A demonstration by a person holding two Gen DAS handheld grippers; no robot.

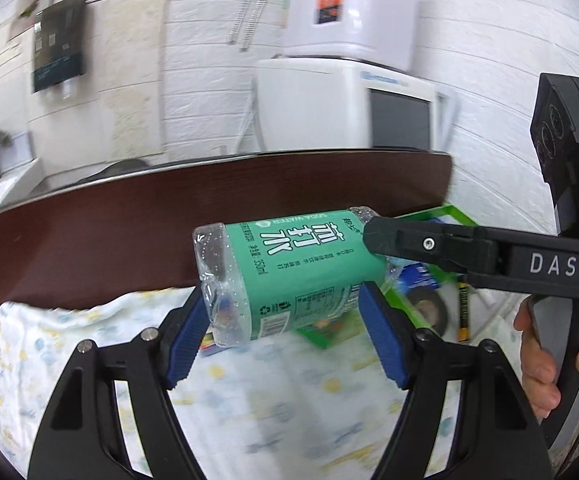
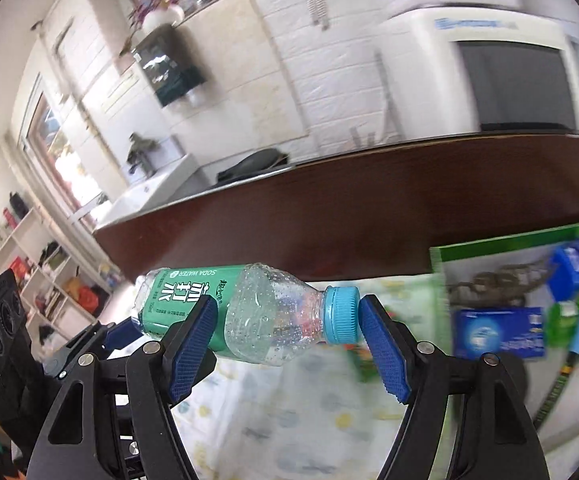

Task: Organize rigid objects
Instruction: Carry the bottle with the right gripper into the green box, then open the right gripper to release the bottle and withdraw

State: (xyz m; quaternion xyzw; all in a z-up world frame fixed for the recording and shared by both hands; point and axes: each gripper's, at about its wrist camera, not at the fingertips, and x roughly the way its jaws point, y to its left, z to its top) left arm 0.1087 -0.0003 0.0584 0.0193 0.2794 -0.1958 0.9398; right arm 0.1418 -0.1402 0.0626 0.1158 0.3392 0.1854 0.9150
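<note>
A clear soda-water bottle with a green label (image 1: 289, 268) and a blue cap (image 2: 342, 314) is held on its side in the air over a patterned cloth. My left gripper (image 1: 283, 322) is shut on the bottle's base end, its blue pads (image 1: 381, 336) against both sides. My right gripper (image 2: 285, 330) straddles the neck end with its pads (image 2: 383, 350) spread beside the cap; it looks open. From the left wrist view the right gripper (image 1: 373, 236) reaches in from the right to the bottle's top.
A green tray (image 2: 517, 236) at the right holds blue boxes (image 2: 497, 332), a green item and a tape roll (image 1: 429, 308). A dark brown table edge (image 1: 209, 208) runs behind. A white appliance (image 1: 349, 104) stands beyond it. The patterned cloth (image 1: 289, 400) lies below.
</note>
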